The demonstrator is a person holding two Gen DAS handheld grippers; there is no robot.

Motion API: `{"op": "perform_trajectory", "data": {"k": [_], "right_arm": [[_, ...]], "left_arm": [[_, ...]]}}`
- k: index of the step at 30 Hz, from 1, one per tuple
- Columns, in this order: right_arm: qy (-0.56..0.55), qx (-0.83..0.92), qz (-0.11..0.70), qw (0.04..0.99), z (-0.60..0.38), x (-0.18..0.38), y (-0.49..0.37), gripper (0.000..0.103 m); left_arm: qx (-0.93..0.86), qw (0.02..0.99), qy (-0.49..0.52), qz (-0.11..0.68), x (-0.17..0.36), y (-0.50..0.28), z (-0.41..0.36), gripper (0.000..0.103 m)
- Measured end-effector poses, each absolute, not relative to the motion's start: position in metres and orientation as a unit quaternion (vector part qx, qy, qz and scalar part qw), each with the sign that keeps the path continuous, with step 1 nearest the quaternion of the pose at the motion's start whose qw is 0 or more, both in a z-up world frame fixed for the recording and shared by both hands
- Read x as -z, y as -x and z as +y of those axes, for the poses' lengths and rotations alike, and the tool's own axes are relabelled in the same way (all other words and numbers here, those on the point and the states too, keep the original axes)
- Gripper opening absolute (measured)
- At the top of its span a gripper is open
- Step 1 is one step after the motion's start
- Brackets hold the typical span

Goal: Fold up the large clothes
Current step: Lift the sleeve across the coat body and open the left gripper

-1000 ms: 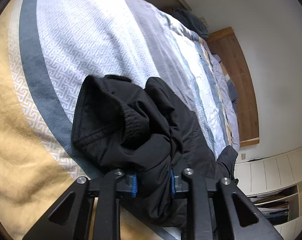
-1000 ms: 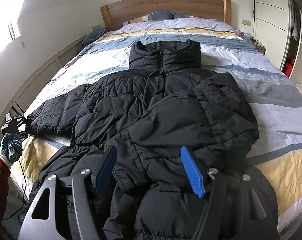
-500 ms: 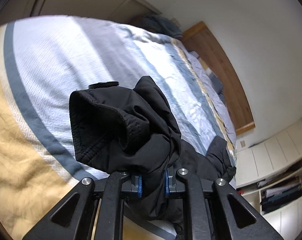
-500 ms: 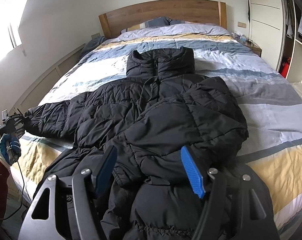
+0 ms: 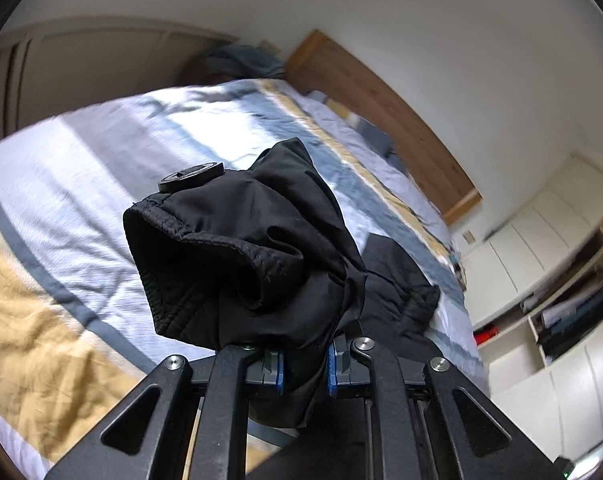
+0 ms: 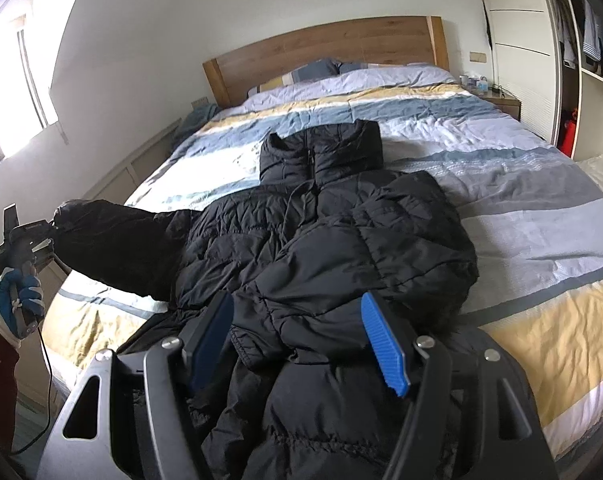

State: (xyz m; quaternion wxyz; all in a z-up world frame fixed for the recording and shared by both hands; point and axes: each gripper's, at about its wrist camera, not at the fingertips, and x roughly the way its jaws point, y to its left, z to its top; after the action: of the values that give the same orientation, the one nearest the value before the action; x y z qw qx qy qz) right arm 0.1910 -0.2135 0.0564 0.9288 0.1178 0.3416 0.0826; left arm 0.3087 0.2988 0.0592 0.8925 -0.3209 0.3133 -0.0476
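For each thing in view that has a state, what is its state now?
Left claw: shut on the sleeve cuff.
Sleeve cuff: lifted off the bed.
Right claw: open, over the jacket.
Jacket: lying on the bed, other sleeve folded across its front.

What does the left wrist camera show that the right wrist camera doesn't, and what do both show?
Only the left wrist view shows the left gripper up close, shut on the cuff of the sleeve, with the cuff's opening facing the camera. Only the right wrist view shows the whole black puffer jacket spread on the bed, its collar, the open right gripper, and the gloved hand. Both show the striped bedspread, the wooden headboard and the wardrobe.
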Motion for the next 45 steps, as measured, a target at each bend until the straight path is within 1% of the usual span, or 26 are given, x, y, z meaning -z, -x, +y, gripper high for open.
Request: {"op": "perform_trajectory", "data": {"k": [4,8,12,16,22,33,37,38,41,43,45], "right_arm": [[-0.135,-0.08,0.329,0.931,-0.235,-0.06,-0.179,0.065],[-0.149,-0.078,0.318,0.933,-0.257,-0.06,-0.167,0.065],[-0.163,-0.071,0.313,0.933,-0.279,-0.057,-0.156,0.065],[-0.174,-0.064,0.31,0.932,-0.3,-0.052,-0.144,0.065],[-0.19,-0.045,0.313,0.929,-0.332,-0.041,-0.123,0.065],[-0.209,-0.007,0.323,0.923,-0.382,-0.022,-0.09,0.065],[-0.207,-0.005,0.327,0.922,-0.387,-0.017,-0.085,0.065],[-0.208,-0.005,0.327,0.922,-0.388,-0.016,-0.085,0.065],[-0.21,-0.005,0.326,0.922,-0.39,-0.015,-0.081,0.065],[-0.21,-0.006,0.325,0.922,-0.39,-0.015,-0.082,0.065],[-0.209,-0.009,0.324,0.923,-0.388,-0.015,-0.083,0.065]], "left_arm": [[0.073,0.906,0.272,0.316,-0.084,-0.306,0.245,0.014],[0.099,0.912,0.234,0.323,-0.095,-0.3,0.192,0.014],[0.126,0.913,0.194,0.336,-0.099,-0.301,0.131,0.014],[0.151,0.909,0.156,0.357,-0.091,-0.302,0.073,0.014],[0.168,0.896,0.107,0.396,-0.061,-0.303,-0.001,0.013],[0.142,0.872,-0.001,0.468,0.023,-0.293,-0.074,0.014],[0.142,0.867,-0.012,0.478,0.033,-0.29,-0.084,0.021],[0.146,0.866,-0.008,0.478,0.034,-0.287,-0.083,0.027],[0.166,0.86,0.008,0.483,0.037,-0.278,-0.082,0.04],[0.182,0.856,0.0,0.484,0.037,-0.269,-0.084,0.043],[0.201,0.852,-0.006,0.483,0.033,-0.258,-0.082,0.043]]}}
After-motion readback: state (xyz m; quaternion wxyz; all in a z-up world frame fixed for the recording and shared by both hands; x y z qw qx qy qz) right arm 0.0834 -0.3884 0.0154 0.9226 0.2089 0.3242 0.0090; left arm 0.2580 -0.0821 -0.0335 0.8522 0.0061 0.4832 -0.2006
